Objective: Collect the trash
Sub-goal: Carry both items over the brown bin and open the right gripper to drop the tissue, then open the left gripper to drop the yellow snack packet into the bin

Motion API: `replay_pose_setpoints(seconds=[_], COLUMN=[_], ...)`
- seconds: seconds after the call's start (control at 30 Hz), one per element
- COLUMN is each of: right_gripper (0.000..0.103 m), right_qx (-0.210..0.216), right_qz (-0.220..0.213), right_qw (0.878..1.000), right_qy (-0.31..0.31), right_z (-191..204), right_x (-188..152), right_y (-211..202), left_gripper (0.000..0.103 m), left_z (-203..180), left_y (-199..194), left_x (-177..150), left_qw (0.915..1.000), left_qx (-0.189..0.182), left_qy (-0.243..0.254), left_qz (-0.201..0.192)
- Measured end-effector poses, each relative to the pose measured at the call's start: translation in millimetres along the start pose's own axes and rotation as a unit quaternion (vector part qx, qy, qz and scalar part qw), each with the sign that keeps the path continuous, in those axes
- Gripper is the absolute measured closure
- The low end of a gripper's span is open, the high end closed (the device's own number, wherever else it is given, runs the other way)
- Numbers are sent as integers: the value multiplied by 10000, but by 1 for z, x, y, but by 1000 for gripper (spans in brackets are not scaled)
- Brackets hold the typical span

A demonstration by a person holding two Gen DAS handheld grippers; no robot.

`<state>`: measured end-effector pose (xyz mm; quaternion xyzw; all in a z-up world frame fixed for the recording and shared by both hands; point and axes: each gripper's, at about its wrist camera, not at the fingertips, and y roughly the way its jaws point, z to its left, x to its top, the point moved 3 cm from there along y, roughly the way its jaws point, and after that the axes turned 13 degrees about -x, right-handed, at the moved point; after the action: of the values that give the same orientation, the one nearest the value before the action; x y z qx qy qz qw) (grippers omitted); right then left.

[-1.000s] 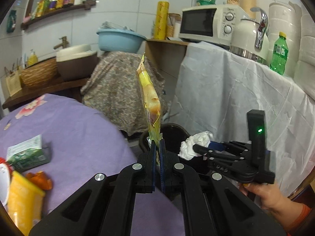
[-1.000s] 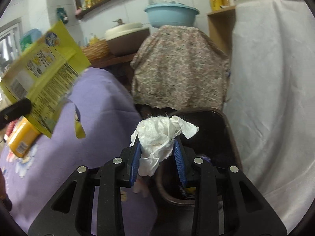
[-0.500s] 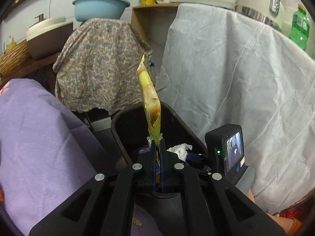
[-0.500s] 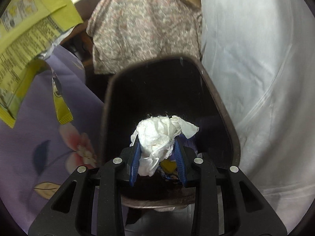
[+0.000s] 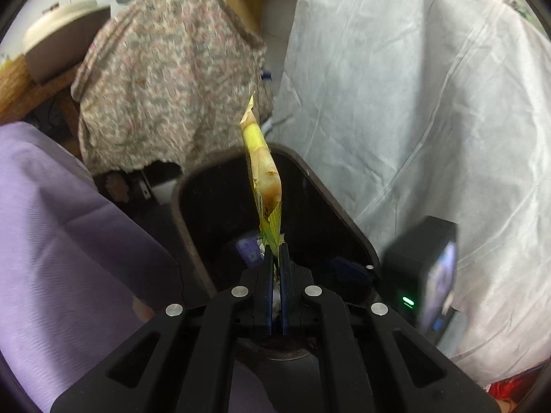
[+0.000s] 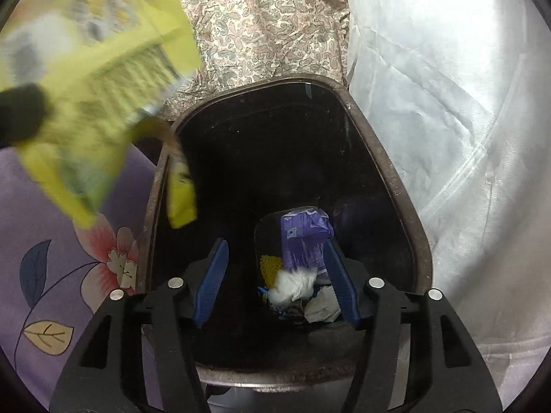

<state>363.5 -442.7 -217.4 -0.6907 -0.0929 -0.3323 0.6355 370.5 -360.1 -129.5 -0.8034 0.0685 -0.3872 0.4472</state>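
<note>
Yellow wrapper stands upright, pinched in the left gripper above the dark bin. The right gripper hangs spread and empty over the white tissue at six o'clock inside. Best to move the wrapper past the rim, then let go.

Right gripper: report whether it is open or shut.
Open. The right gripper has its blue pads spread wide above the bin; the tissue lies inside.
</note>
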Motion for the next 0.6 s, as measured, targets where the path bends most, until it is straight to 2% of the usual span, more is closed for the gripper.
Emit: replay_pose_setpoints(seconds=[0.1, 0.23, 0.43, 0.5, 0.57, 0.6], right_gripper=[37, 36, 36, 36, 35, 35], right_qx=[21, 2, -103, -128, -167, -161], right_qz=[-74, -152, -309, -312, -308, -302], right_qw=[9999, 9997, 9994, 9994, 9993, 9992], right_qy=[110, 169, 79, 112, 150, 181], right_z=[-7, -16, -19, -21, -24, -25], right_x=[-7, -18, -40, -44, -48, -50], right_y=[-11, -24, -41, -43, -45, -46], left_gripper=[99, 99, 99, 98, 97, 91], left_z=[2, 5, 5, 8, 11, 12], left_y=[14, 32, 50, 53, 56, 57], left_x=[3, 4, 5, 5, 3, 2], left_qw=[9998, 9988, 9978, 9965, 9952, 9951], left_qx=[-38, -122, -100, -276, -312, -289], left_qy=[-111, -312, -339, -543, -694, -699], left_qz=[173, 367, 569, 580, 622, 632])
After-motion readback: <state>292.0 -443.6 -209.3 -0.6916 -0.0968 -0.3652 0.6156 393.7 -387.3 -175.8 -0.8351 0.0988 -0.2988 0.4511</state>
